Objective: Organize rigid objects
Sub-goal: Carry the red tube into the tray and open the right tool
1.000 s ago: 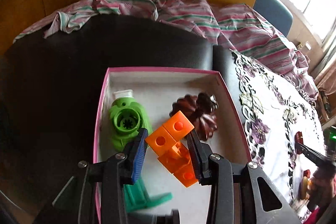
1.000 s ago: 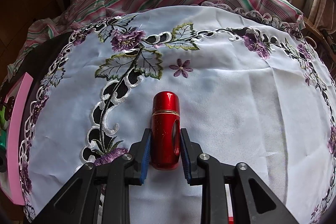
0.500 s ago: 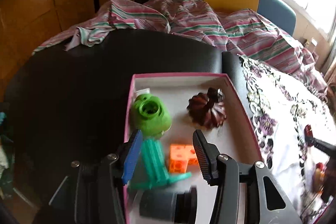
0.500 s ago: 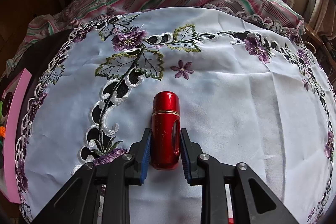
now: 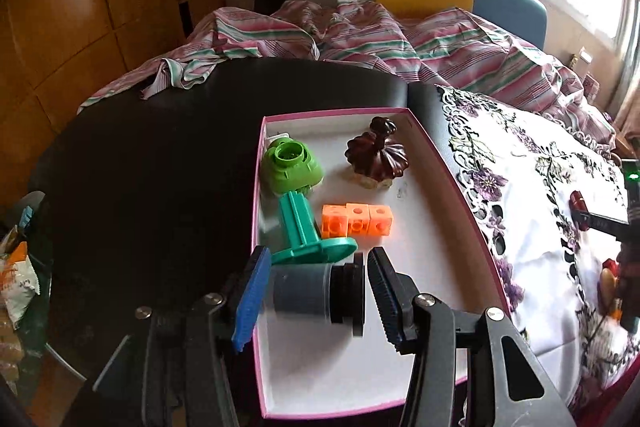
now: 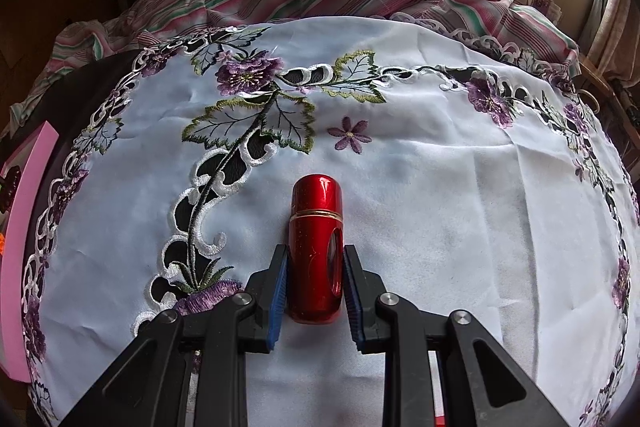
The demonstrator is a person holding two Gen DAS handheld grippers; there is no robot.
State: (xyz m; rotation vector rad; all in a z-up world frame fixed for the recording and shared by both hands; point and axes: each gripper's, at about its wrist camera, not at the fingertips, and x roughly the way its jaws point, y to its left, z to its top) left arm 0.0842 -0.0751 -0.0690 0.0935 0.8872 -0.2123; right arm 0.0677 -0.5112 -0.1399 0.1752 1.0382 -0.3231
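Red glossy metal cylinder (image 6: 316, 247) is lying on the embroidered tabletop cloth (image 6: 440, 187), clamped mid-body by the right gripper (image 6: 315, 283); it is looking rigid, light and slippery. Left gripper (image 5: 316, 291) is hanging partly open, gripping nothing, above the pink box (image 5: 452, 167) at nine o'clock.

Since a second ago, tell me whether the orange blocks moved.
Yes. The orange blocks left the left gripper and now lie flat in the pink box, beside the teal piece.
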